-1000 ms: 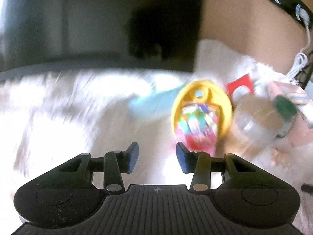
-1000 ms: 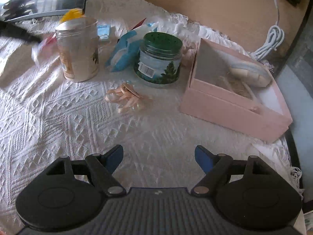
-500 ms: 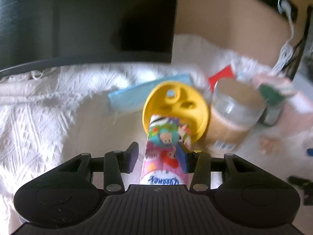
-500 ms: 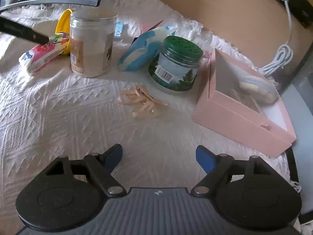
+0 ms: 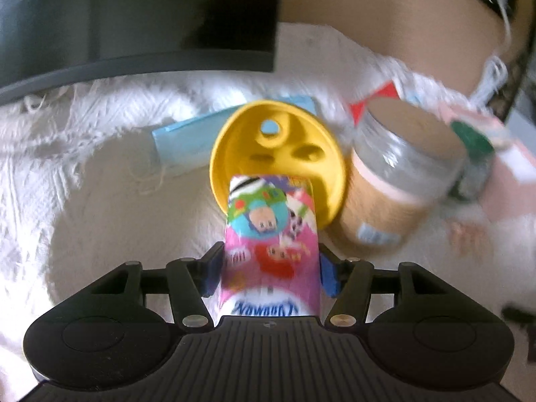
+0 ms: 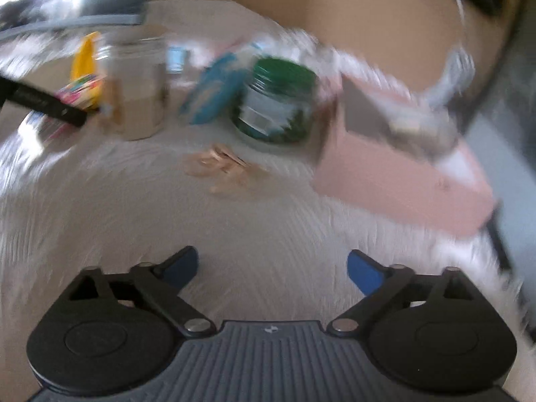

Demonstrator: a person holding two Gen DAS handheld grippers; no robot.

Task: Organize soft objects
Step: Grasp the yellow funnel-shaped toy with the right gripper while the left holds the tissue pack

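A colourful cartoon-printed tissue pack (image 5: 271, 241) lies on the white cloth, its far end against a yellow plastic lid (image 5: 278, 154). My left gripper (image 5: 269, 269) has its blue pads on both sides of the pack and is shut on it. The pack also shows at the left of the blurred right wrist view (image 6: 80, 95), with the left gripper's dark finger beside it. My right gripper (image 6: 272, 269) is open and empty above the cloth. A pink open box (image 6: 402, 171) stands right, a blue-white soft pouch (image 6: 214, 93) behind the jars.
A clear jar (image 5: 398, 181) stands right of the yellow lid; a green-lidded jar (image 6: 278, 104) is beside the pink box. Beige hair bands (image 6: 224, 165) lie mid-cloth. A light blue flat item (image 5: 187, 137) lies behind the lid. A dark screen (image 5: 134, 16) stands behind.
My left gripper moved forward over the tissue pack and closed on it. My right gripper stayed open and is swinging, so its view is blurred.
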